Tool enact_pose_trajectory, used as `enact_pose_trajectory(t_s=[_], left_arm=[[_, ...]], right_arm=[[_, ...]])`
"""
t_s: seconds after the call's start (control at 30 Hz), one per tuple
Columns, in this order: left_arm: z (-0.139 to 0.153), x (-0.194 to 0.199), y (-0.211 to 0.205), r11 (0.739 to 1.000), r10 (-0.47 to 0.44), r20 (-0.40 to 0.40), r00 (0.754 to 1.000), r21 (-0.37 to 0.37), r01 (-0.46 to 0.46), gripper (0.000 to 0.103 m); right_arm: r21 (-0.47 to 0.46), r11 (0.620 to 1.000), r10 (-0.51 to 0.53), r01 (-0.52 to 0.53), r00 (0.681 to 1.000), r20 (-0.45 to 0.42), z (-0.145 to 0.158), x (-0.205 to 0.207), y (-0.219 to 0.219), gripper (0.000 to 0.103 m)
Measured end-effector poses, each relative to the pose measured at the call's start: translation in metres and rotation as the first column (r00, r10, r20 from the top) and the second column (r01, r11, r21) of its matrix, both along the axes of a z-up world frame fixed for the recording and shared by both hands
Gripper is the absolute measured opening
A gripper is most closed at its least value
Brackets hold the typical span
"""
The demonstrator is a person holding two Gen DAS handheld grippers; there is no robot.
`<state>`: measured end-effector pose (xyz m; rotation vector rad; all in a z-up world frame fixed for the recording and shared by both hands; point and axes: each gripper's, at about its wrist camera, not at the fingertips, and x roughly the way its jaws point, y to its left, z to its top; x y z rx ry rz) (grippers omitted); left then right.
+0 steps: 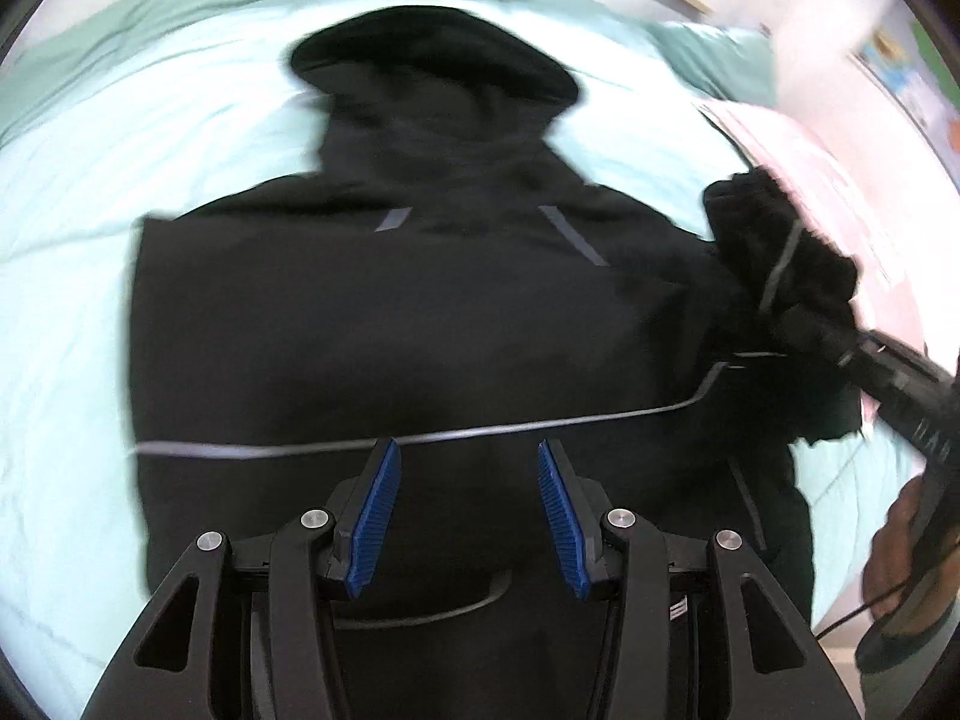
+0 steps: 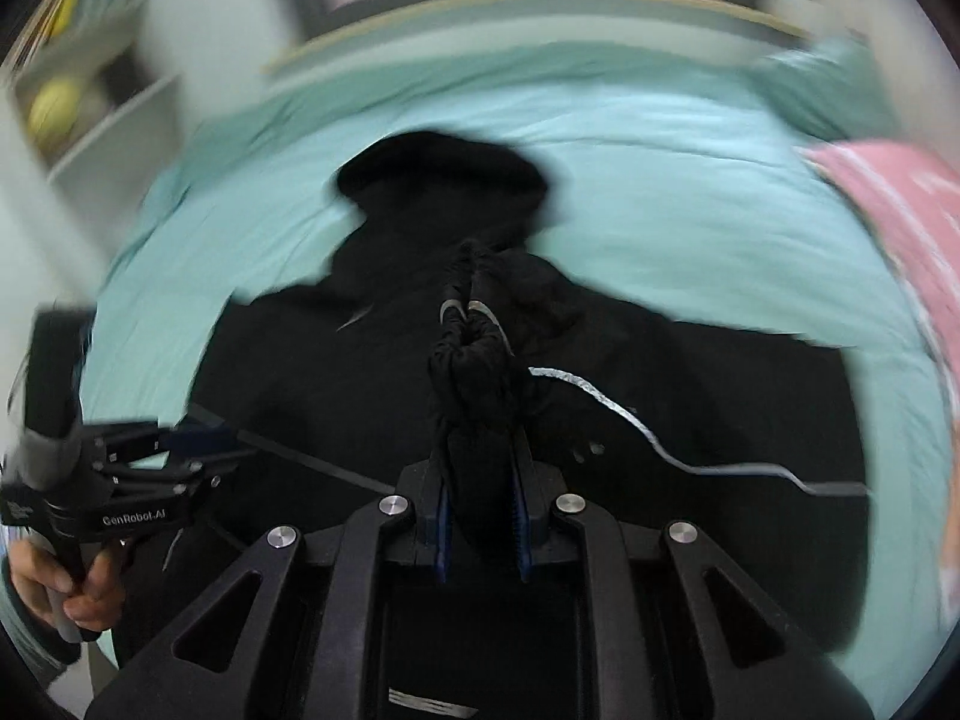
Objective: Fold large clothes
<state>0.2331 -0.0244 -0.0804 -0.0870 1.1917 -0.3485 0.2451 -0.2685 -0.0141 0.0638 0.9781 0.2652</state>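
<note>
A black hooded jacket (image 1: 384,312) lies flat on a mint green bed cover (image 1: 66,276), hood at the far end. My left gripper (image 1: 468,456) is open and empty, hovering over the jacket's lower back. My right gripper (image 2: 480,450) is shut on the bunched black sleeve (image 2: 474,354) and holds it up over the jacket's body (image 2: 312,372). In the left wrist view the right gripper (image 1: 798,312) holds the sleeve (image 1: 774,240) at the jacket's right side. The left gripper (image 2: 216,441) shows at the left of the right wrist view.
A pink cloth (image 2: 900,204) lies on the bed to the right of the jacket. A white shelf unit (image 2: 90,114) stands off the bed's far left. A wooden bed edge (image 2: 540,12) runs along the far side. Both frames are motion blurred.
</note>
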Motion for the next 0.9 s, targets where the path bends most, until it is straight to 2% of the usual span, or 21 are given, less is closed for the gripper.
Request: enact_pose_trajectory(t_s=[0.07,0.17,0.23,0.37,0.4,0.43,0.5,0.57,0.63,0.77,0.9], left_arm=[[-0.002,-0.006,0.023,0.999,0.035,-0.002,0.999,-0.001,-0.035,0.049],[-0.008,-0.011,0.045,0.997,0.074,-0.008,0.997,0.001,-0.074,0.049],[-0.011,-0.017,0.062,0.995,0.101,-0.015,0.995,0.003,-0.101,0.049],[-0.019,-0.022,0.082,0.992,0.125,-0.031,0.992,-0.006,-0.125,0.049],[-0.021,-0.024,0.084,0.992,0.124,-0.036,0.992,-0.008,-0.125,0.049],[-0.023,-0.024,0.084,0.993,0.121,-0.039,0.992,-0.012,-0.121,0.049],[-0.023,-0.026,0.083,0.994,0.106,-0.039,0.994,-0.024,-0.107,0.049],[-0.021,-0.026,0.081,0.994,0.096,-0.041,0.995,-0.052,-0.098,0.049],[-0.018,-0.023,0.075,0.992,0.084,-0.047,0.995,-0.091,-0.088,0.049],[-0.017,-0.01,0.056,0.982,0.036,-0.055,0.998,-0.182,-0.046,0.049],[-0.028,0.008,0.032,0.972,0.006,-0.07,0.998,-0.235,-0.023,0.049]], right_arm=[[0.01,0.996,0.087,-0.087,0.996,-0.031,-0.017,0.008,0.048,0.019],[0.044,0.984,0.176,-0.172,0.98,-0.096,-0.049,0.019,0.095,0.019],[0.048,0.98,0.196,-0.191,0.971,-0.141,-0.07,0.025,0.114,0.019],[-0.035,0.98,0.182,-0.194,0.96,-0.211,-0.116,0.032,0.142,0.027],[-0.044,0.979,0.184,-0.198,0.959,-0.217,-0.121,0.034,0.147,0.033],[-0.041,0.978,0.189,-0.203,0.958,-0.217,-0.122,0.033,0.149,0.037],[0.029,0.975,0.22,-0.219,0.95,-0.224,-0.117,0.031,0.148,0.058],[0.103,0.968,0.248,-0.23,0.942,-0.225,-0.107,0.027,0.143,0.06],[0.106,0.97,0.238,-0.22,0.946,-0.218,-0.095,0.021,0.134,0.06],[0.121,0.983,0.158,-0.135,0.966,-0.204,-0.074,0.008,0.098,0.06],[0.144,0.989,0.046,-0.016,0.977,-0.209,-0.059,-0.009,0.048,0.06]])
